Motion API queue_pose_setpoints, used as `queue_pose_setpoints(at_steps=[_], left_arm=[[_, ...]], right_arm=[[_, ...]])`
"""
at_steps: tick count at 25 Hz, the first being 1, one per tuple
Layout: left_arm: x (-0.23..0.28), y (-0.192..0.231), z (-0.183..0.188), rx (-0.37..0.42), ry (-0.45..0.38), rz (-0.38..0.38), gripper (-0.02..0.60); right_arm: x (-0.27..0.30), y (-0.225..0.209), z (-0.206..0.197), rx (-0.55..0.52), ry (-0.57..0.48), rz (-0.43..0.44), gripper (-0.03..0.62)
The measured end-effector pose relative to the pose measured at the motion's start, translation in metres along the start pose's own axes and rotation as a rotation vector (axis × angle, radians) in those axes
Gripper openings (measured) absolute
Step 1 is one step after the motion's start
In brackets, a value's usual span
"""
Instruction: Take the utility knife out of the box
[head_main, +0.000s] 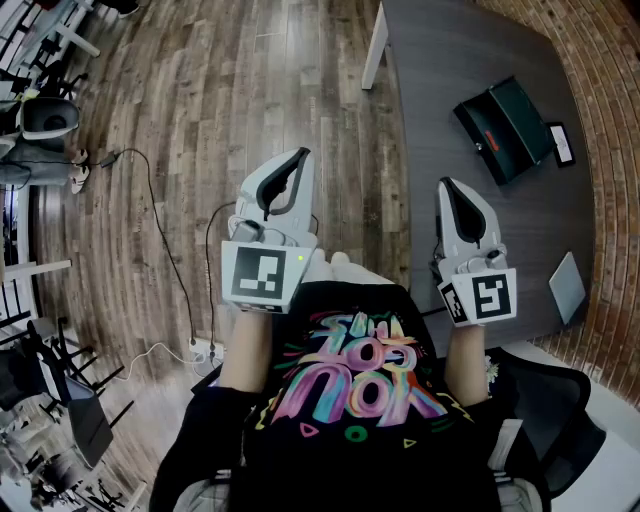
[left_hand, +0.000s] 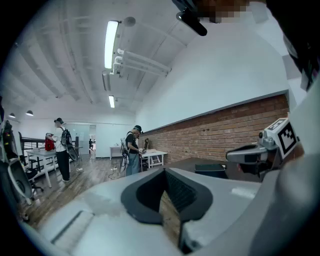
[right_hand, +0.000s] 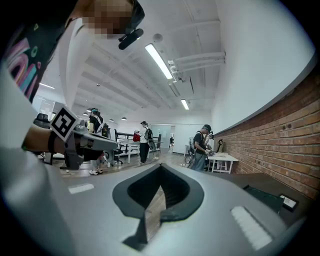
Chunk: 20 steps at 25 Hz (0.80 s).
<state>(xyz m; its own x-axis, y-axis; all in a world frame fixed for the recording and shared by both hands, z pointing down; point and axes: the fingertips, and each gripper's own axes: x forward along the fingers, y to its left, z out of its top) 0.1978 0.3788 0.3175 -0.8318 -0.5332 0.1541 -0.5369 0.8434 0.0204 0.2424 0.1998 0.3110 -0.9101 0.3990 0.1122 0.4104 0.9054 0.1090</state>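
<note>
Contents of the open box (head_main: 522, 112) are indistinct.

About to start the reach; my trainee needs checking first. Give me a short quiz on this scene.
1. True or false: the right gripper is shut on the utility knife.
2. Where does the open black box sit? A: on the wood floor. B: on the dark table. C: on the chair.
3. Fill in: the left gripper has its jaws ____.
Key: 1 false, it is shut and empty. 2 B. 3 shut, nothing between them.
</note>
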Motion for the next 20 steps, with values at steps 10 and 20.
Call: queue_pose_setpoints(at_steps=[10,20], left_arm=[[0.012,0.014,-0.002,-0.003,-0.001,-0.026,0.0],[0.069,0.033,-0.007,0.006,-0.003,-0.03,0.0]], right_arm=[[0.012,0.002,-0.002,-0.008,0.015,-0.051,0.0],[0.028,-0.035,-0.027,0.011,0.052,-0.109,0.0]])
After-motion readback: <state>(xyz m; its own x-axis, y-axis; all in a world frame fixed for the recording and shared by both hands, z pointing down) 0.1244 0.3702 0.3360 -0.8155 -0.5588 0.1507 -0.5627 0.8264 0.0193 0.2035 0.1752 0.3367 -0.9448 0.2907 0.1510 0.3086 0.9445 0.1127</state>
